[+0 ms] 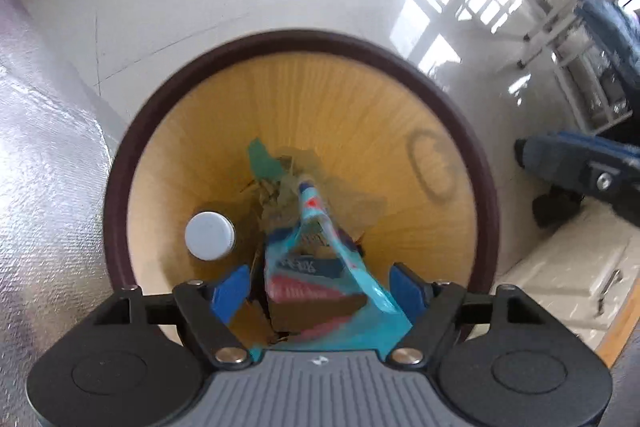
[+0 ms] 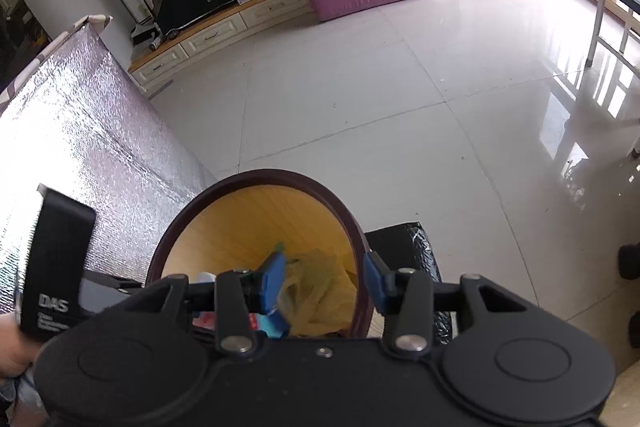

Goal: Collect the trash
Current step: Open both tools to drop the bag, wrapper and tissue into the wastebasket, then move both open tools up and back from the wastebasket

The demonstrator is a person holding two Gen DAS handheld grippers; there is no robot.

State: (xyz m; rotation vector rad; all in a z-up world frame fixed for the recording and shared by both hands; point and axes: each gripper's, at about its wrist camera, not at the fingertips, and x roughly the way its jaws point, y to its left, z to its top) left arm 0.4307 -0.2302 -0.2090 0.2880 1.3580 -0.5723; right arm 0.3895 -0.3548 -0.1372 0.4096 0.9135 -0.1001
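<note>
Two grippers hang over one bin (image 1: 304,43). Left gripper (image 1: 320,285) is spread wide above its mouth; a teal carton (image 1: 316,279) sits between the blue pads, gripped by neither. A white-capped bottle (image 1: 210,235) and crumpled wrappers (image 1: 288,195) lie inside. Right gripper (image 2: 326,285) is wide open too, empty, over the rim.

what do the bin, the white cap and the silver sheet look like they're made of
Bin: wood or wood-look laminate, fine grain inside, with a dark, smooth rim, probably plastic.
White cap: matte plastic, ribbed edge.
Silver sheet: shiny, dimpled foil, perhaps insulation.
</note>
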